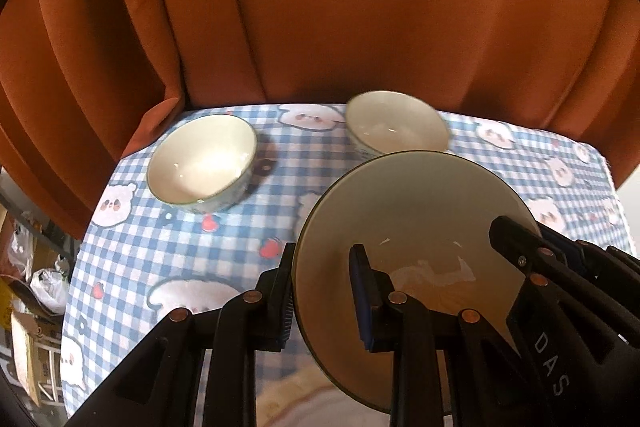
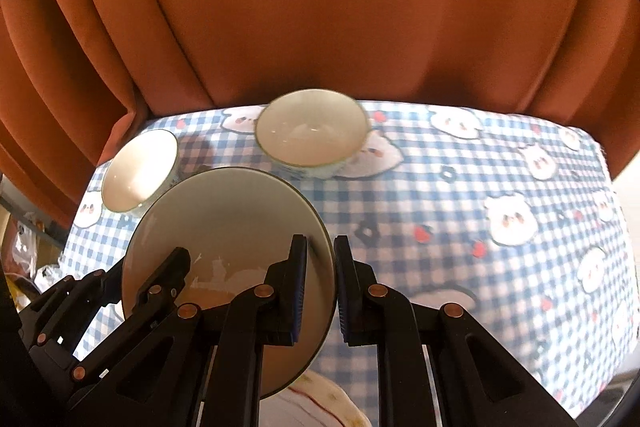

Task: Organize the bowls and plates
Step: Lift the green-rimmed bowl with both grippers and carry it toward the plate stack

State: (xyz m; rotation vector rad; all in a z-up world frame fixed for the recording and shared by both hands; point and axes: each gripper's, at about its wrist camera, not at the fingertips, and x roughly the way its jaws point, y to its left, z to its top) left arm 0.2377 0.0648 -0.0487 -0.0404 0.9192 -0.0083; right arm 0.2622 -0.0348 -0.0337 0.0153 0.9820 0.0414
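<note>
A white plate (image 1: 420, 211) with a dark rim hangs tilted above the table, held from two sides. My left gripper (image 1: 324, 291) is shut on its left rim, one pad inside and one outside. My right gripper (image 2: 322, 283) is shut on the opposite rim of the same plate (image 2: 224, 211). Each view shows the other gripper's finger (image 1: 516, 239) (image 2: 172, 267) lying on the plate. Two white bowls stand upright farther back: one at the left (image 1: 202, 161) (image 2: 138, 169), one near the far edge (image 1: 396, 125) (image 2: 312, 131).
The table (image 2: 460, 211) wears a blue checked cloth with bear faces. Orange curtains (image 1: 320, 7) hang right behind its far edge. A pale patterned dish (image 2: 320, 399) lies under the held plate at the near edge. Bags and boxes (image 1: 44, 287) clutter the floor at the left.
</note>
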